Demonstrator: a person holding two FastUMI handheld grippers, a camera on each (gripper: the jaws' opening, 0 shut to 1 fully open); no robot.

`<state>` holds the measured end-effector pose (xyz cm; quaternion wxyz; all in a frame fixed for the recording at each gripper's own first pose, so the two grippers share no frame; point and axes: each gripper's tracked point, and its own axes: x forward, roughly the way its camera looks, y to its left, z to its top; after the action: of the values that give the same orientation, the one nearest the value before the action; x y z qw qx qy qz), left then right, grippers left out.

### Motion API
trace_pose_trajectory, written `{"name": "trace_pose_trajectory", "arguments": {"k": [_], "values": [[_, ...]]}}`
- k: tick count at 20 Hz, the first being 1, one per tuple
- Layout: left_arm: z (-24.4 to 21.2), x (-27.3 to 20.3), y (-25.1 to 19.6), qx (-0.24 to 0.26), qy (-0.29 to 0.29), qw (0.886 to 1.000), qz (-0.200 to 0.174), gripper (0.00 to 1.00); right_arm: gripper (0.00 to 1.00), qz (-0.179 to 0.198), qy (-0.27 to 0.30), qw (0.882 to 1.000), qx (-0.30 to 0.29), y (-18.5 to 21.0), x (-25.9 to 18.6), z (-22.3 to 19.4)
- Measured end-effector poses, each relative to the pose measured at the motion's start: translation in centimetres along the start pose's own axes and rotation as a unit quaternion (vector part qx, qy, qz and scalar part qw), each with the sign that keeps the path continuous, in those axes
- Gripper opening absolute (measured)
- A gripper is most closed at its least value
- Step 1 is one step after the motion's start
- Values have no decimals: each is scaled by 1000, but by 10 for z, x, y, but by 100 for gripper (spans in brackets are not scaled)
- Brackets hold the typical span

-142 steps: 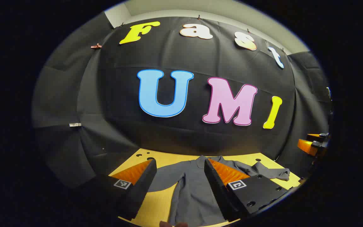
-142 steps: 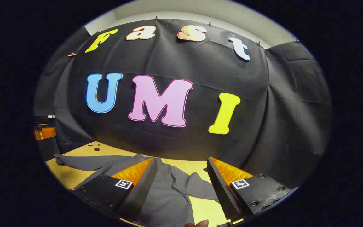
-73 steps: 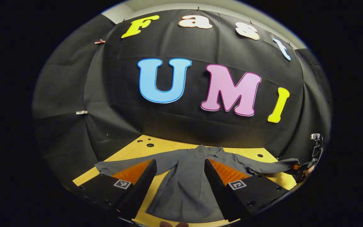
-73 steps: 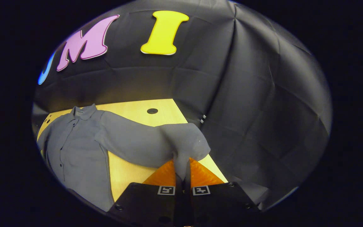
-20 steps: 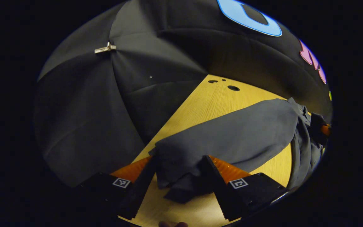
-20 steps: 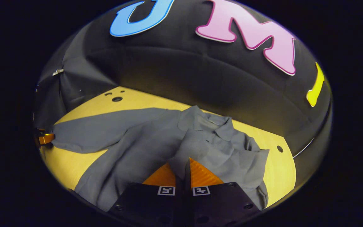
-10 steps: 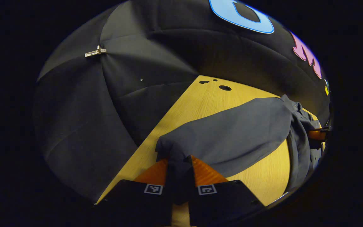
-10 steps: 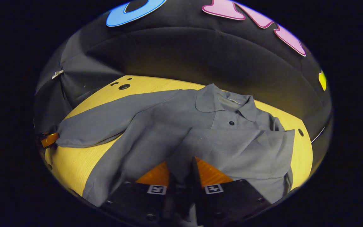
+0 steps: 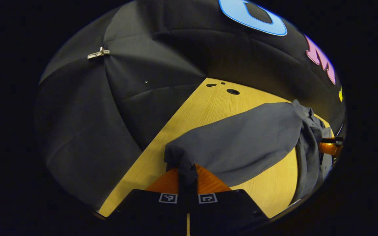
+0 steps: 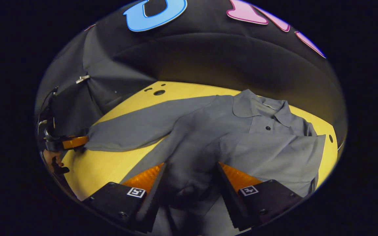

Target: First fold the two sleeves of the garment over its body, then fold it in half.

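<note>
In the left gripper view, the left hand-held gripper (image 9: 187,172) is pinching the cuff end of the long grey fabric sleeve (image 9: 241,141), both fingers pressing on the bunched cloth between them. That sleeve is stretching away from the cuff across the pale yellow wooden desk (image 9: 208,105) toward the body of the grey button-up collared shirt (image 9: 308,144), which is lying crumpled at the far end of the sleeve. Beyond the shirt body, a part of the other hand-held gripper (image 9: 330,147) is showing.

In the right gripper view, the right hand-held gripper (image 10: 189,186) is hovering with its fingers spread wide, gripping nothing, over the lower front of the shirt (image 10: 208,137). Beside the collar, the other sleeve (image 10: 284,157) is already lying folded across the shirt's chest. The unfolded sleeve (image 10: 136,127) is reaching out from the shirt's shoulder toward the left hand-held gripper (image 10: 72,142), which is clamping its end just above the desk (image 10: 90,167), with a hand (image 10: 52,160) beneath it.

Judging from this, the second sleeve fold is just starting. The risk is that a pull on the cuff drags the whole shirt across the desk and disturbs the sleeve already folded, since nothing is pinning the body down. The thin cuff could also slip out of the pinch partway over, leaving the sleeve bunched short of the chest.
</note>
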<state>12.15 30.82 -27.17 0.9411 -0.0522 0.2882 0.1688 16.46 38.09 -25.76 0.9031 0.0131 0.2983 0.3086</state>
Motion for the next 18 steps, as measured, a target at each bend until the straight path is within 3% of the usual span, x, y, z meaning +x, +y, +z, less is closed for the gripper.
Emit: {"name": "trace_pose_trajectory", "arguments": {"k": [6,10,18], "values": [[26,-25,-14,-4,-37,999,-5,8,90,-26,-61,998,3,-19,-63,23],[67,-55,-41,-17,-94,995,-33,8,90,-61,-80,995,3,-47,-101,16],[126,-102,-151,24,-143,984,-101,8,91,-105,-126,986,37,-99,-177,11]]}}
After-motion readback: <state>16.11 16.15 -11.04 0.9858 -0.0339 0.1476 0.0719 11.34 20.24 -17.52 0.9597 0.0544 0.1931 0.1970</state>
